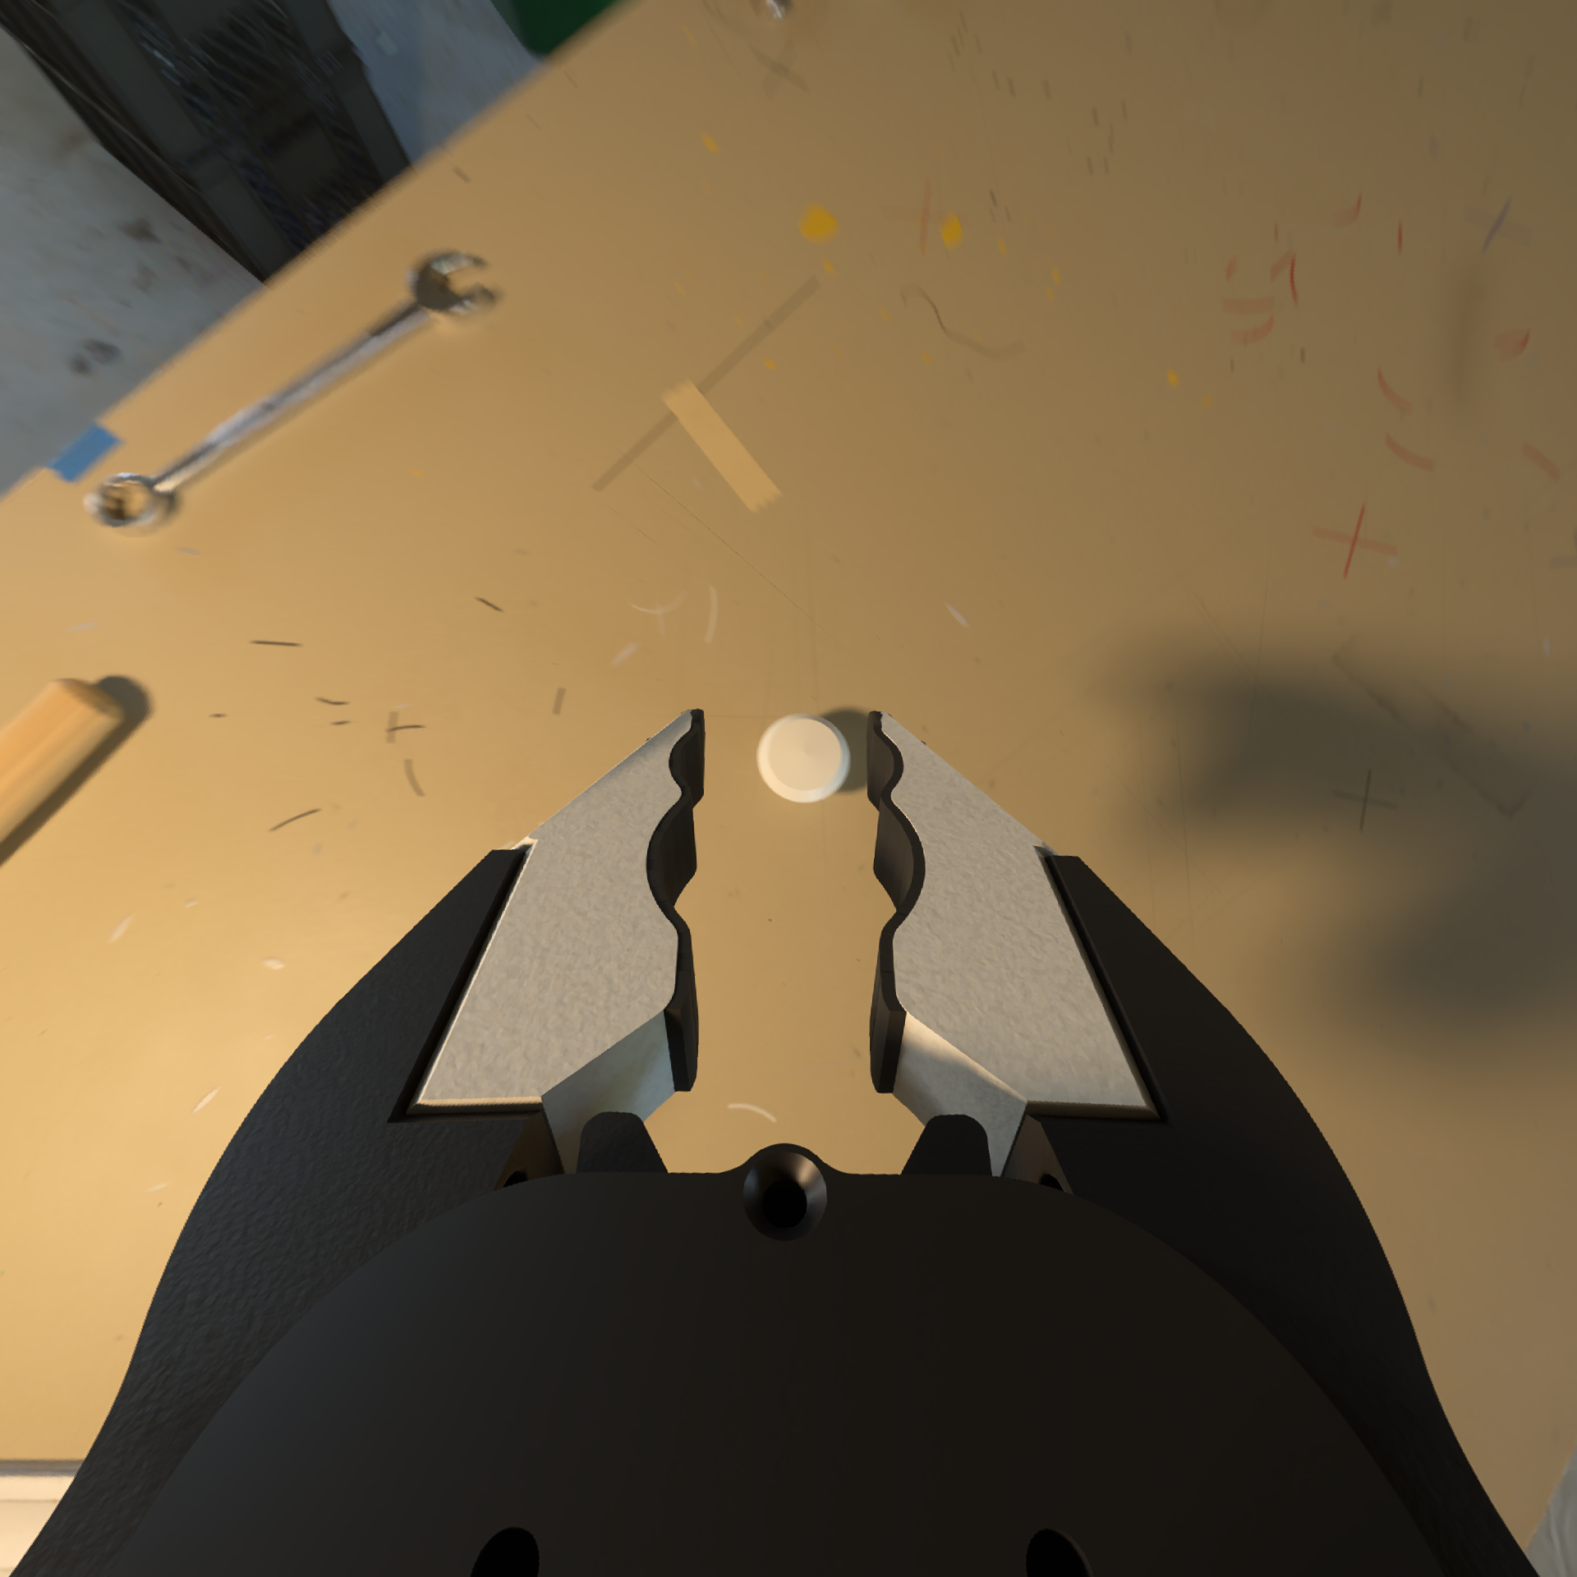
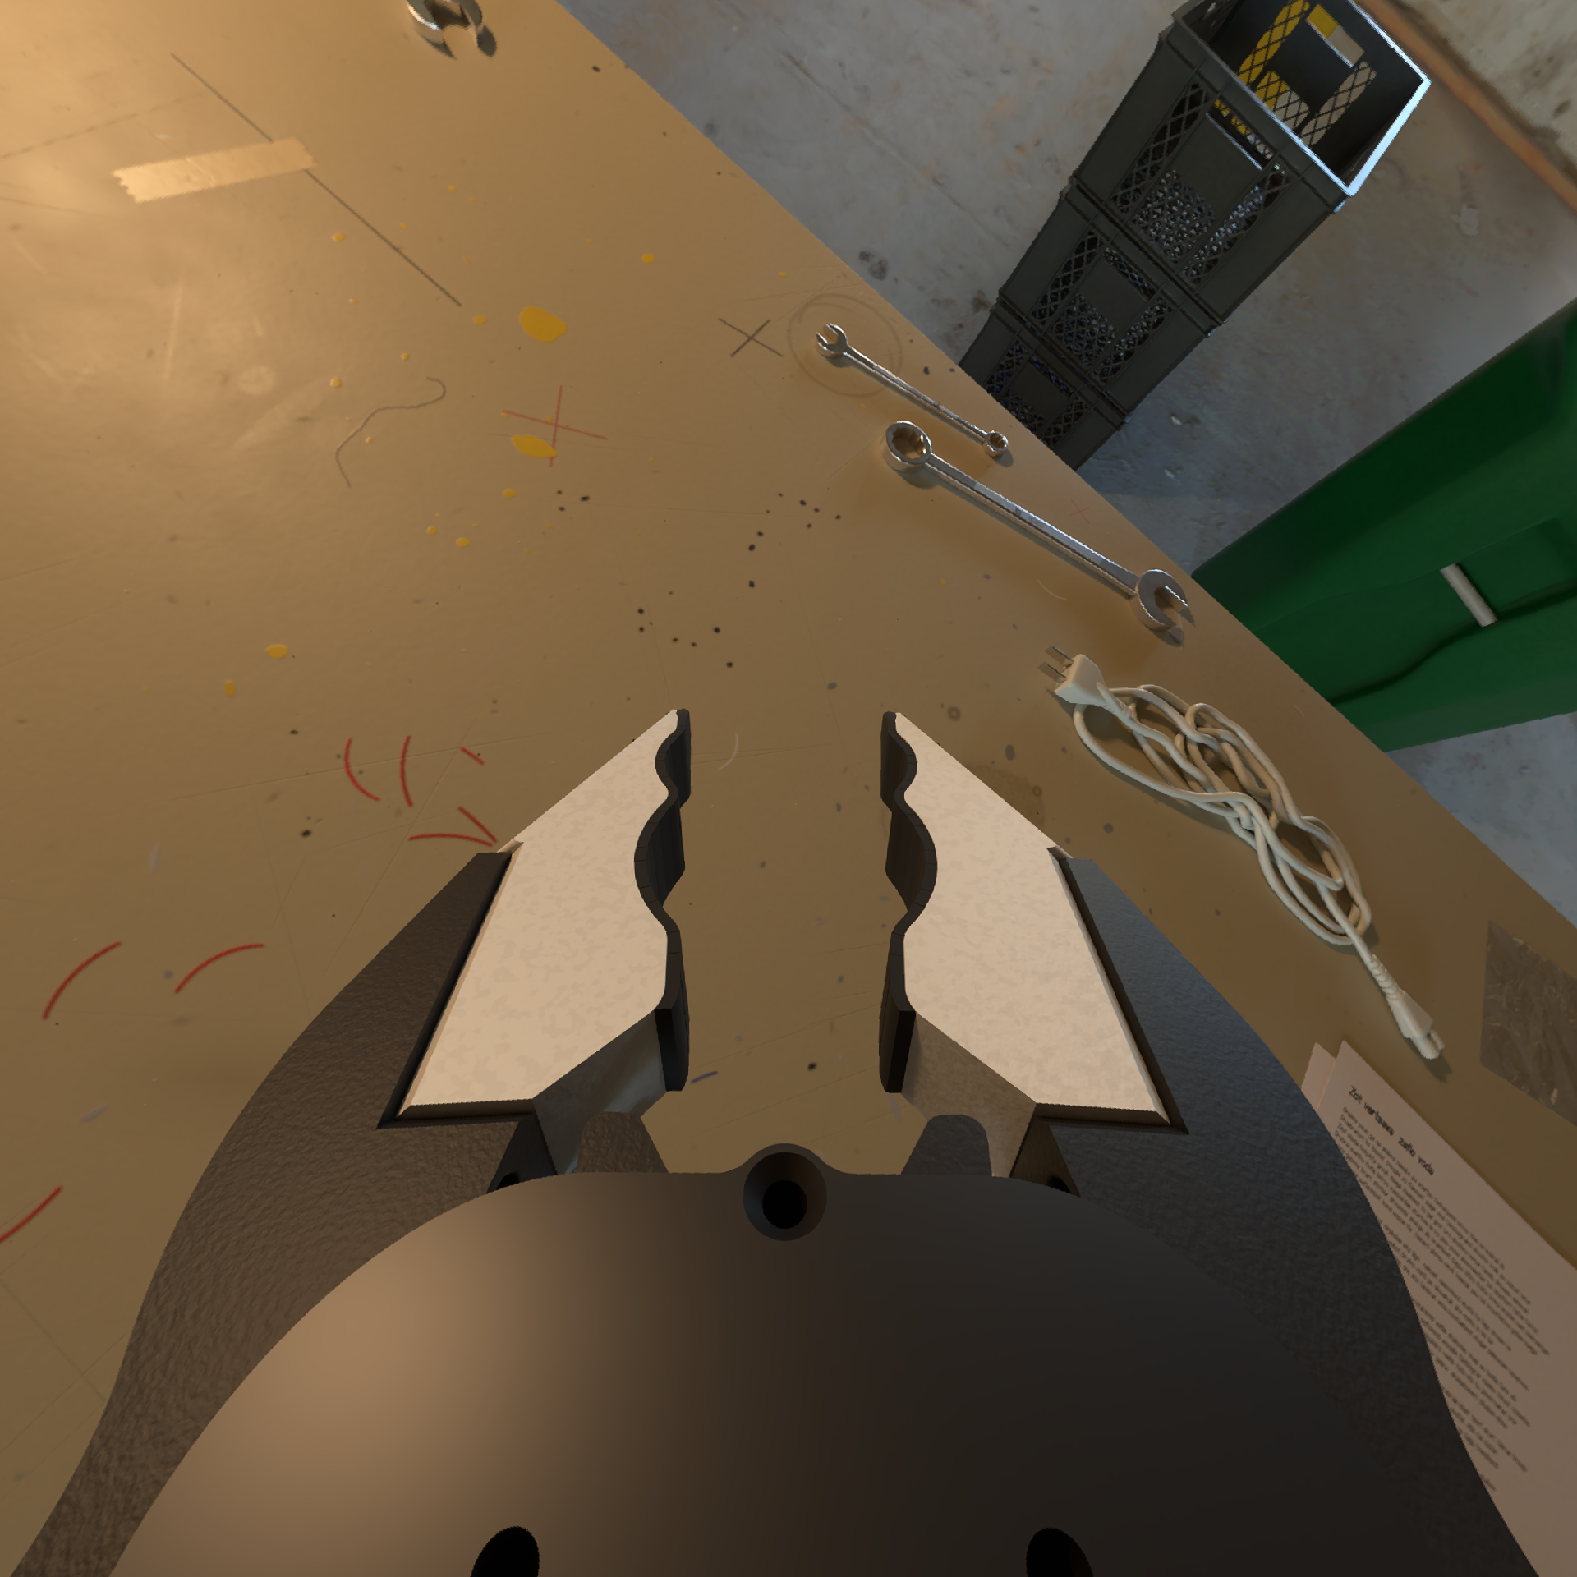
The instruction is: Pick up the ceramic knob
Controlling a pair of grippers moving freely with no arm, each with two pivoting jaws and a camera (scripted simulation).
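The ceramic knob (image 1: 803,759) is a small white round disc lying on the tan workbench (image 1: 1024,512). In the left wrist view it sits between the tips of my left gripper (image 1: 785,742), nearer the right finger, with a gap on each side. The left gripper is open and looks down on the knob from above. My right gripper (image 2: 785,742) is open and empty over bare bench in the right wrist view. The knob does not show in the right wrist view.
A wrench (image 1: 282,392) lies near the bench's far left edge, and a wooden handle (image 1: 60,751) at the left. In the right wrist view two wrenches (image 2: 1032,529), a coiled white cable (image 2: 1237,819) and a paper sheet (image 2: 1451,1263) lie at the right edge; a black crate (image 2: 1195,205) stands on the floor.
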